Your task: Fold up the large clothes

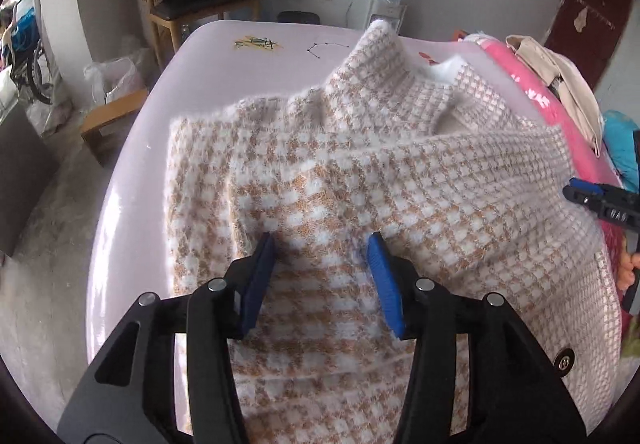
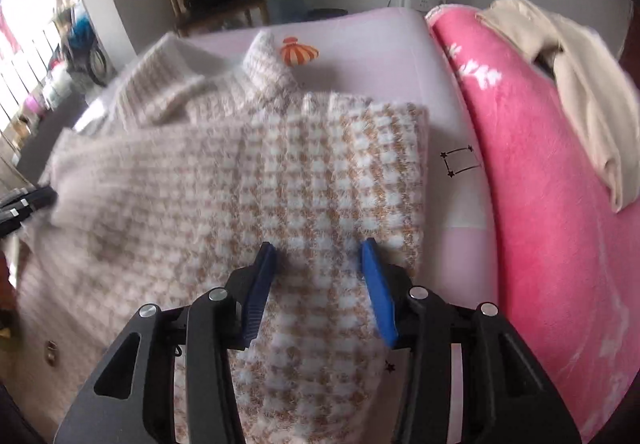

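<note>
Your left gripper (image 1: 322, 240) and right gripper (image 2: 318, 246) both tilt steeply down over one coat (image 1: 400, 172), jaws apart, gripping nothing. One pink blanket (image 2: 540, 184) lies right.

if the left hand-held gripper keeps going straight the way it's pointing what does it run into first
Most likely the checked fuzzy coat itself. The left hand-held gripper points down at it with open jaws, and the folded fabric fills the view just past the fingertips. How much gap remains is hard to judge.
</note>
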